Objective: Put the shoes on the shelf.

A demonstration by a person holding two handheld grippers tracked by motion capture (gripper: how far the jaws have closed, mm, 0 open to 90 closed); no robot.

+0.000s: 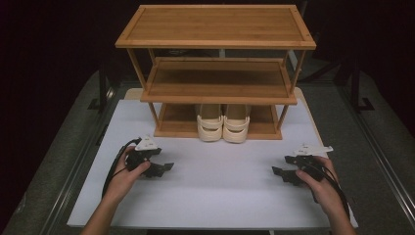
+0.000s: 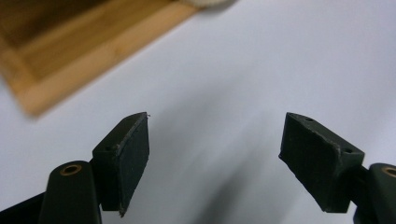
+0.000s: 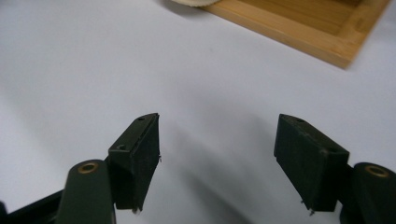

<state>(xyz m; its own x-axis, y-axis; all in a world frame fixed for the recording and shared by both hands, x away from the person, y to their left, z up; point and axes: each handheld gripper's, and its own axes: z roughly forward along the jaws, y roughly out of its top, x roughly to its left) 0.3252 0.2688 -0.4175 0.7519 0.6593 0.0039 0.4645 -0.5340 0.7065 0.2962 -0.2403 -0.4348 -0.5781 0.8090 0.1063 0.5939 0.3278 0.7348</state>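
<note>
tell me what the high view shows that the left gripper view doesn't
High view alone: the whole three-shelf wooden rack, the full pair of cream shoes on its bottom shelf, both hands, and the right claw. Left gripper view alone: a close look at the left claw, jaws wide apart with nothing between them. Both share the white tabletop, the rack's bottom shelf edge and the left claw.

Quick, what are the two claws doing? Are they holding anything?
Left claw: open, holding nothing, over the white table.
Right claw: open, holding nothing, over the same table.
</note>
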